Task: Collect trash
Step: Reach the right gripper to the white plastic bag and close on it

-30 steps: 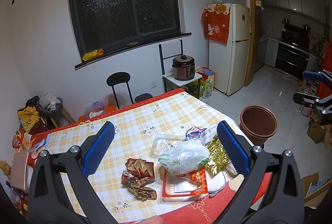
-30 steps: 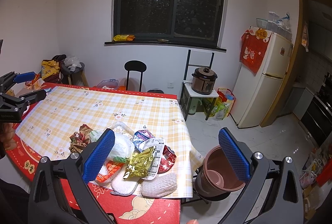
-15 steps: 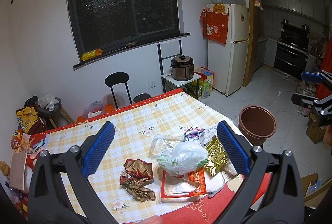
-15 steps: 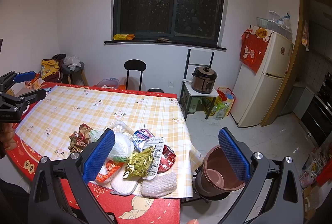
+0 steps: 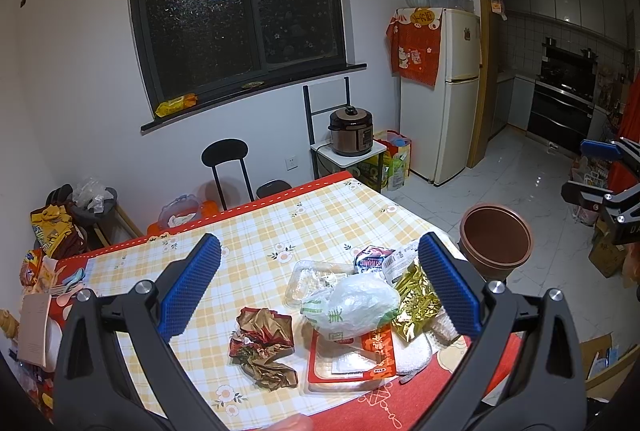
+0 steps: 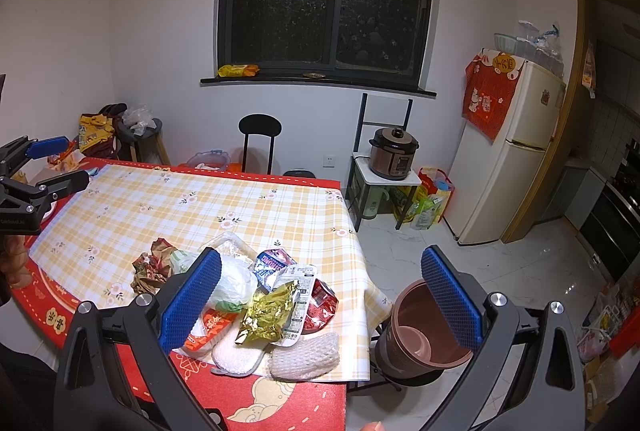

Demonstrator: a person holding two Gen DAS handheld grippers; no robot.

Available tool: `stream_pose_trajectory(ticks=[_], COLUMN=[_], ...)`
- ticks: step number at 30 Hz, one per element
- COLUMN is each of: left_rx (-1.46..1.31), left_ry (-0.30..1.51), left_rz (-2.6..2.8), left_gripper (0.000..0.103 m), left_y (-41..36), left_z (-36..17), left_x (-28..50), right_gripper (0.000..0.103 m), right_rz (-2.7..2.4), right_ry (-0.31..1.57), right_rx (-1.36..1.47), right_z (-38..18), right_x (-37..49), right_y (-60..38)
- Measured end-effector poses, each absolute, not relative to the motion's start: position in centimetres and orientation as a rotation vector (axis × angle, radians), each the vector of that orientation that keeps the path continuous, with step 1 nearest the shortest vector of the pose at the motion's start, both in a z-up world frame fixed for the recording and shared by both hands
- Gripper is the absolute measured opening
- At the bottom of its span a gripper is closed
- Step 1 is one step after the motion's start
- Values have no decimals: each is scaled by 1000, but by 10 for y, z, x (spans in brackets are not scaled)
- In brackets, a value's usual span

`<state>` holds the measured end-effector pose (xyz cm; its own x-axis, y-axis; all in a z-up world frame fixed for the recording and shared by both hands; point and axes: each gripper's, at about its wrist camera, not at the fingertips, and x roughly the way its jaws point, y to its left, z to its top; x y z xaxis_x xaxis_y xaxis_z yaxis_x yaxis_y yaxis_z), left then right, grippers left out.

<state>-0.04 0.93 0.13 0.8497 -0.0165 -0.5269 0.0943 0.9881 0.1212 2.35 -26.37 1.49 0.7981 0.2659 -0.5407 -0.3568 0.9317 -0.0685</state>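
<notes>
Left cam first: my left gripper (image 5: 320, 289) is spread wide, nothing between the pads, hanging above the table (image 5: 256, 231) with the yellow check cloth. The trash sits in a heap near the table's right corner. There's a crumpled brown wrapper (image 5: 264, 345) a bit apart on the left, then a white plastic bag (image 5: 352, 305) lying on a red tray (image 5: 352, 359), a clear tray (image 5: 316, 277) behind the bag, and a gold foil packet (image 5: 416, 297) touching the bag's right side. The brown bin (image 5: 496, 239) stands on the floor just past the table's right edge. My right gripper (image 5: 596, 171) shows at the far right of the frame, out over the floor, jaws apart too.

Right cam: right gripper (image 6: 320, 305) is also wide open and holding nothing. Same heap below it (better angle here): the gold packet (image 6: 270, 315) on top, a white foam net (image 6: 304, 353) at the near edge of the cloth, the bag (image 6: 234, 283) half behind my left pad. The bin (image 6: 420, 339) is right beside the table corner, and looks empty apart from an inner cup shape. Left gripper (image 6: 44, 163) pokes in at the far left edge.
</notes>
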Motion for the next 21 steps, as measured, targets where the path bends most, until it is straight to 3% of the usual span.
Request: stream_pose_trajectory(ticks=[12, 21], left_rx=[83, -10], left_ry=[537, 563], left_rz=[-84, -81], left_gripper=[98, 98], left_y=[9, 19], left_z=[-2, -67], left_x=[3, 1], right_gripper=[99, 99], right_rz=[364, 398], right_ry=[554, 600], right_rx=[-114, 76], right_z=[-11, -99], right_x=[29, 41], right_y=[-265, -267])
